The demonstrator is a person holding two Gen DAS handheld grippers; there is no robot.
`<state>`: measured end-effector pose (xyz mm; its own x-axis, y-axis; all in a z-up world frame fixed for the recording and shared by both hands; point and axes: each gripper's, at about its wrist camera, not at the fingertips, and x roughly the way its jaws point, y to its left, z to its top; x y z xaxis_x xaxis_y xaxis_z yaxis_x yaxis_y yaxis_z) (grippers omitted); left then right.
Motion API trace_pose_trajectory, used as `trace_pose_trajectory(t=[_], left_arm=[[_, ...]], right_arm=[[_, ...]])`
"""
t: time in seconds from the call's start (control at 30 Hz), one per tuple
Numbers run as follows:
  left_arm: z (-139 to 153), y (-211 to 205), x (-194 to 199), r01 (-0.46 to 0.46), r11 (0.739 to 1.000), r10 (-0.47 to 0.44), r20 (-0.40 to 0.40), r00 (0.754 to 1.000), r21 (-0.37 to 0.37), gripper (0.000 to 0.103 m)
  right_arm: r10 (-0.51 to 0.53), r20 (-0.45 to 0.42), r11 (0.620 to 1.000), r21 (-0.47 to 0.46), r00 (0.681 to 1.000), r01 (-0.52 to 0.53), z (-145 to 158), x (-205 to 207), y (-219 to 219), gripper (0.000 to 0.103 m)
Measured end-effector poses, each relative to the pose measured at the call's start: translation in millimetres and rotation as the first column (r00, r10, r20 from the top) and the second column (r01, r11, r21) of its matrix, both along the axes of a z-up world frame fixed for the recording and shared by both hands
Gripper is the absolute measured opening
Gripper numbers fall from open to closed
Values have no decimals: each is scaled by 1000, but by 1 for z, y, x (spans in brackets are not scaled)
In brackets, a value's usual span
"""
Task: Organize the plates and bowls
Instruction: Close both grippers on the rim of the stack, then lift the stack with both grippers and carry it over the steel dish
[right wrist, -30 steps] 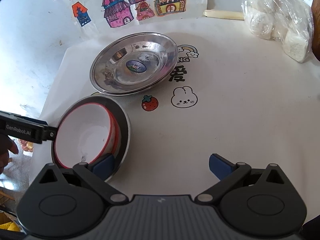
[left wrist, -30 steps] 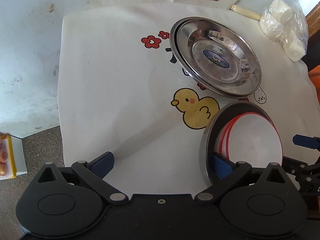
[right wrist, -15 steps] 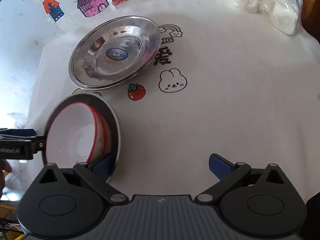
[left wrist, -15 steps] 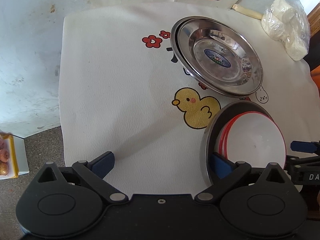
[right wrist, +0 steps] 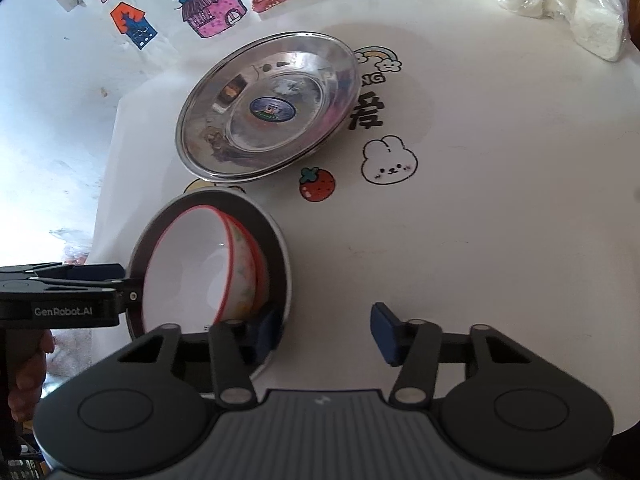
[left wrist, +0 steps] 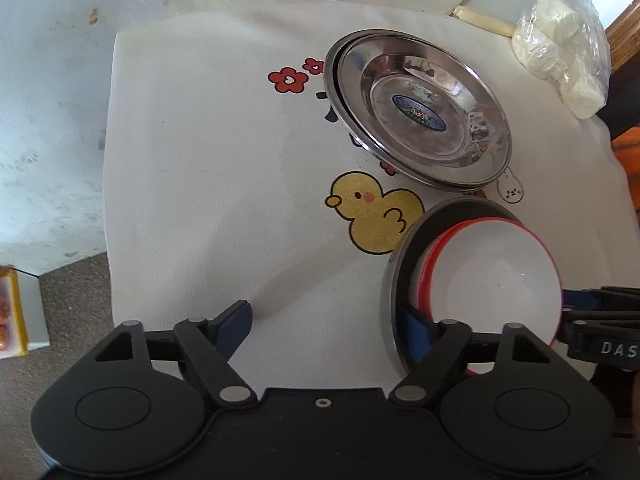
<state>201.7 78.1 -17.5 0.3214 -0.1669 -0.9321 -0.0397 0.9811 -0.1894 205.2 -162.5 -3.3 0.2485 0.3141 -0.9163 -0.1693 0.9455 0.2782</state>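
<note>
The nested stack of white, red-rimmed bowls (right wrist: 192, 268) sits inside a grey steel bowl (right wrist: 276, 256) near the front edge of the white cartoon-printed cloth on the worktop (right wrist: 500, 220), just in front of the stacked shiny steel plates (right wrist: 268, 112). By my reading the stack is rigid and smooth, moderately heavy as 1 load, with glossy walls that could slip; the white bowls look breakable, and they lean loosely inside the steel bowl, so they may rattle or shift.

The steel rim is the place to take hold, pinched on opposite sides. The left hand-held gripper (left wrist: 324, 332) has 1 blue pad inside the steel bowl's near rim and the other out on bare cloth; its jaws have just been closing, but they are wide apart and pinch nothing. The right hand-held gripper (right wrist: 324, 332) likewise has 1 pad inside the opposite rim, the other free over the cloth; its jaws have just been closing too, with the rim wall between them, not yet clamped.

A plastic bag of white lumps (right wrist: 576, 4) lies far off.
</note>
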Motion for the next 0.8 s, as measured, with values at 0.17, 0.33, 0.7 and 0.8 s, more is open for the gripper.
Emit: trace_pose_trajectory(t=[0.17, 0.33, 0.7, 0.8], left_arm=[[2, -2, -1, -6, 1000, 6, 4, 1000, -29, 62], [5, -6, -1, -4, 998, 4, 6, 1000, -62, 43], [5, -10, 1, 27, 990, -26, 9, 1000, -140, 8], [4, -10, 2, 27, 990, -26, 8, 1000, -141, 8]], right_arm=[[-9, -18, 999, 36, 1000, 10, -1, 1, 1, 38], [-8, -34, 998, 58, 999, 10, -1, 3, 4, 26], [-23, -71, 995, 99, 997, 30, -4, 6, 6, 14], [-30, -77, 993, 112, 997, 39, -6, 6, 4, 14]])
